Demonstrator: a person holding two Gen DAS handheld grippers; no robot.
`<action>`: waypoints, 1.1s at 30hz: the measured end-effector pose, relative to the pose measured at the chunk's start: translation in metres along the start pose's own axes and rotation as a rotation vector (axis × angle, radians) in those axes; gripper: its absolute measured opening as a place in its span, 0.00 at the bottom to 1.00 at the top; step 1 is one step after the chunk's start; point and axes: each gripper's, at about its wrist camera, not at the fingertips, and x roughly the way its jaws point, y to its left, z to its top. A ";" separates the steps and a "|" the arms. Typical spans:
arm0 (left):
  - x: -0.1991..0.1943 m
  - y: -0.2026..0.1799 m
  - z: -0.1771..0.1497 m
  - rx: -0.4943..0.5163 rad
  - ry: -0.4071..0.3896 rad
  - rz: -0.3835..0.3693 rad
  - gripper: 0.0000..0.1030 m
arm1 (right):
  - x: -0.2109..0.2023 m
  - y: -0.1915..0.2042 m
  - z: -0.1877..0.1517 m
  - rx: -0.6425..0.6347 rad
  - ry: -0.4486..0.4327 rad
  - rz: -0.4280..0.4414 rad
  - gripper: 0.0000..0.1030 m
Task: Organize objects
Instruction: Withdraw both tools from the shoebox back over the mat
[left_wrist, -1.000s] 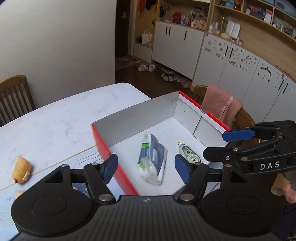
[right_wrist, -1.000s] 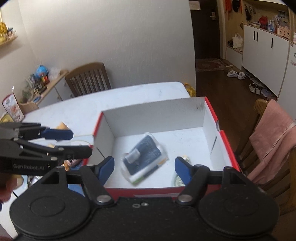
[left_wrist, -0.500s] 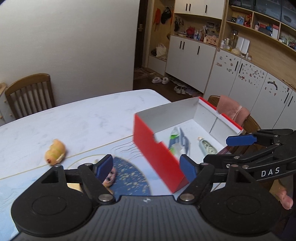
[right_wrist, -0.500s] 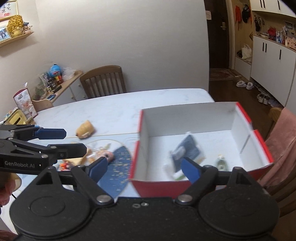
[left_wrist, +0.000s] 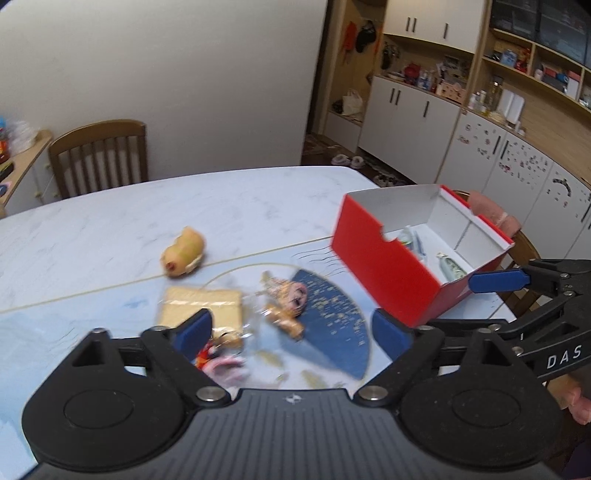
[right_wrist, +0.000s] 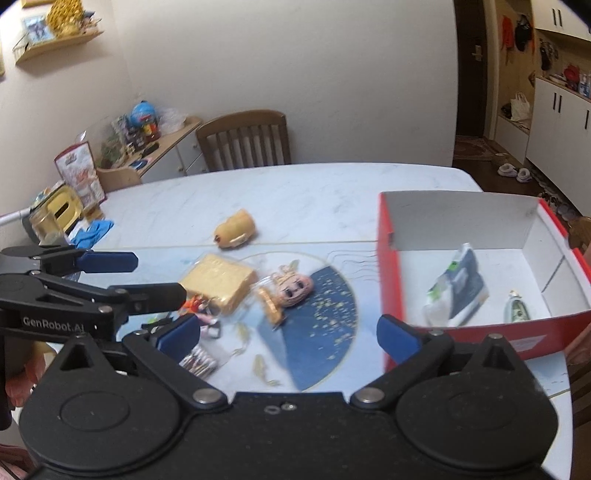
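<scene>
We are hovering left gripper (left_wrist: 291, 330) and right gripper (right_wrist: 290, 334), jaws wide, empty, over table (right_wrist: 314, 192) clutter beside red box (right_wrist: 461, 336).

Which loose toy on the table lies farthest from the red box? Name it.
The tan hamster-like plush, lying alone on bare marble; the doll head and bagged yellow sponge sit nearer the box.

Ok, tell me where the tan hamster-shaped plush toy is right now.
The tan hamster-shaped plush toy lies on the white marble table, left of the red cardboard box and just beyond the wrapped yellow sponge block.
</scene>
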 end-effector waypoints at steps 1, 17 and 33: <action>-0.002 0.006 -0.004 -0.006 -0.006 0.004 0.99 | 0.002 0.005 -0.001 -0.009 0.003 -0.004 0.99; -0.004 0.082 -0.070 -0.071 0.062 0.137 0.99 | 0.044 0.055 -0.016 -0.111 0.120 0.006 0.99; 0.035 0.125 -0.109 -0.076 0.157 0.240 0.99 | 0.105 0.087 -0.025 -0.161 0.247 -0.030 0.99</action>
